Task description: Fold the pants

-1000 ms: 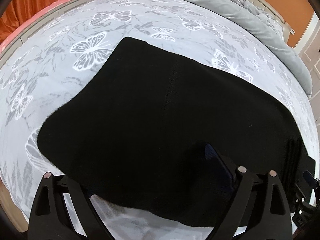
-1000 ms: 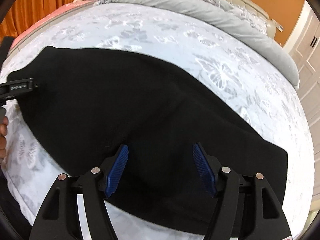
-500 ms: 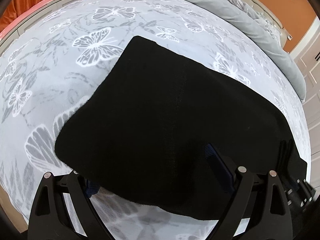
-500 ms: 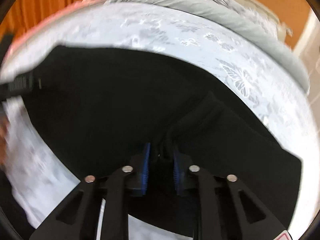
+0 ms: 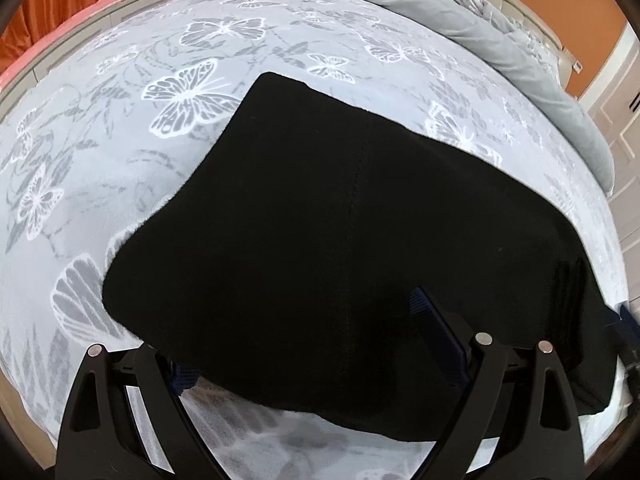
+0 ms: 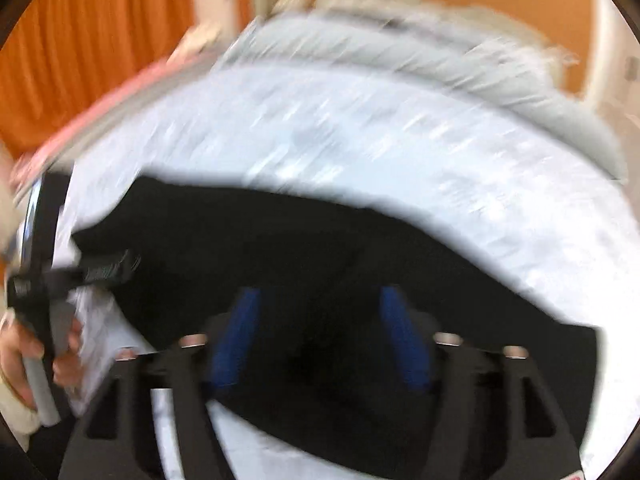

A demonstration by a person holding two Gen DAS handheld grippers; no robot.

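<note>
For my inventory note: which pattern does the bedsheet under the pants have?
White and grey butterflies on the pale grey bedsheet, clearest in the left wrist view.

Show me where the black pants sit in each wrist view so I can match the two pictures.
Left wrist: pants fill the centre and lower right, on the butterfly bedspread.
Right wrist: pants span the blurred lower middle, left to right.
Shared landmark: the grey duvet along the bed's far edge, at upper right in both.
</note>
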